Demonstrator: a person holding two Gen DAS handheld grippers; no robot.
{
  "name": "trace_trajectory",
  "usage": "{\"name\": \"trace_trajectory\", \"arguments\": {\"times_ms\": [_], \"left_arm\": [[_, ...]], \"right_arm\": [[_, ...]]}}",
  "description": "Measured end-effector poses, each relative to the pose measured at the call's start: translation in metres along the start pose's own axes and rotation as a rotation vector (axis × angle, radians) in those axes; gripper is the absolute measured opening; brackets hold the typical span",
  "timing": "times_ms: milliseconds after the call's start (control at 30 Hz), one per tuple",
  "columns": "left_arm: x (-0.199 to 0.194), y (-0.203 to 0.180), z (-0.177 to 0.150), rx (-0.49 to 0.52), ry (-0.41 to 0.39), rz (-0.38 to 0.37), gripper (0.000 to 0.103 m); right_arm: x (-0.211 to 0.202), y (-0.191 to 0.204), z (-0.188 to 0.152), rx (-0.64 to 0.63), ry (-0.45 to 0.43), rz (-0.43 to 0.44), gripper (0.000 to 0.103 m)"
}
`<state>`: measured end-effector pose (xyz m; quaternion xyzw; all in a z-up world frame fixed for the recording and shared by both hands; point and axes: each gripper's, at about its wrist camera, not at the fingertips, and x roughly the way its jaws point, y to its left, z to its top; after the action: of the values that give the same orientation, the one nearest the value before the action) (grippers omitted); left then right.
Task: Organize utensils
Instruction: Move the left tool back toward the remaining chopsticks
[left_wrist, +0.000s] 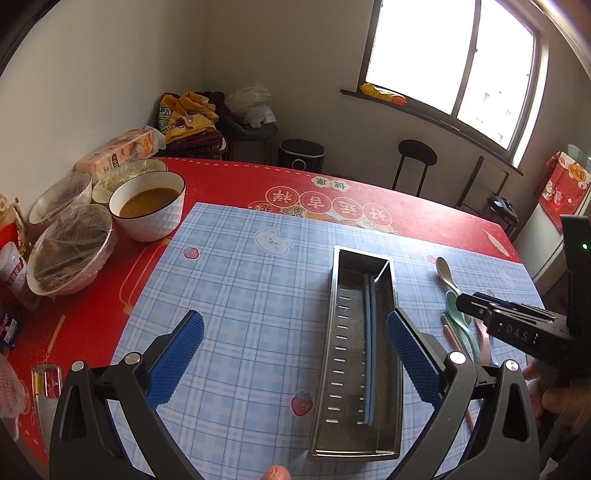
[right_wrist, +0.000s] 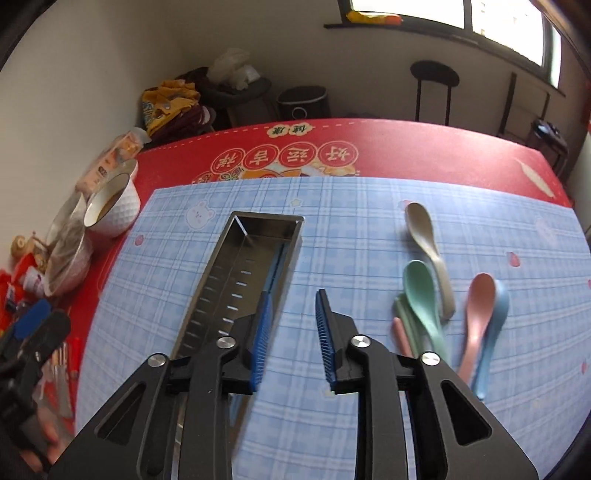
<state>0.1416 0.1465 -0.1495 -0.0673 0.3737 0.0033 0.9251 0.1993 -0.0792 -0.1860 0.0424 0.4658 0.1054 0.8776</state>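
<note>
1. Steel tray (right_wrist: 236, 273) lies just left of the right claw (right_wrist: 293, 328), whose fingers stand partly spread with nothing between them.
2. The spoons (right_wrist: 424, 299) lie to that claw's right.
3. The left claw (left_wrist: 295, 354) is spread wide and empty, its right finger over the tray.

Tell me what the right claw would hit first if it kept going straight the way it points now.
Probably the bare blue checked mat. The right claw is open and empty, aimed down between the metal utensil tray and the spoons. Depth is hard to judge, but neither looks to lie in its line.
</note>
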Motion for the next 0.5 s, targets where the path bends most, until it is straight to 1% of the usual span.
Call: {"name": "trace_trajectory", "arguments": {"times_ms": [133, 200, 233, 300, 367, 400, 467, 500], "left_arm": [[-0.011, -0.033, -0.012, 0.056, 0.005, 0.013, 0.097], [-0.015, -0.05, -0.02, 0.086, 0.02, 0.007, 0.097], [-0.016, -0.058, -0.024, 0.1, 0.029, 0.002, 0.097], [-0.017, -0.074, -0.032, 0.126, 0.047, -0.007, 0.094], [-0.017, -0.089, -0.041, 0.135, 0.071, -0.024, 0.081], [-0.016, -0.096, -0.045, 0.136, 0.088, -0.032, 0.079], [-0.011, -0.109, -0.055, 0.129, 0.124, -0.053, 0.069], [-0.008, -0.116, -0.06, 0.123, 0.147, -0.068, 0.066]], "right_arm": [[-0.033, -0.035, -0.023, 0.027, -0.055, -0.005, 0.041], [-0.046, -0.054, -0.033, 0.04, -0.081, -0.019, 0.045], [-0.052, -0.062, -0.039, 0.046, -0.092, -0.028, 0.046], [-0.061, -0.079, -0.052, 0.064, -0.1, -0.051, 0.049], [-0.066, -0.095, -0.067, 0.091, -0.083, -0.061, 0.05], [-0.066, -0.1, -0.075, 0.1, -0.069, -0.058, 0.05], [-0.068, -0.114, -0.088, 0.107, -0.041, -0.067, 0.05], [-0.069, -0.12, -0.093, 0.107, -0.032, -0.07, 0.05]]}}
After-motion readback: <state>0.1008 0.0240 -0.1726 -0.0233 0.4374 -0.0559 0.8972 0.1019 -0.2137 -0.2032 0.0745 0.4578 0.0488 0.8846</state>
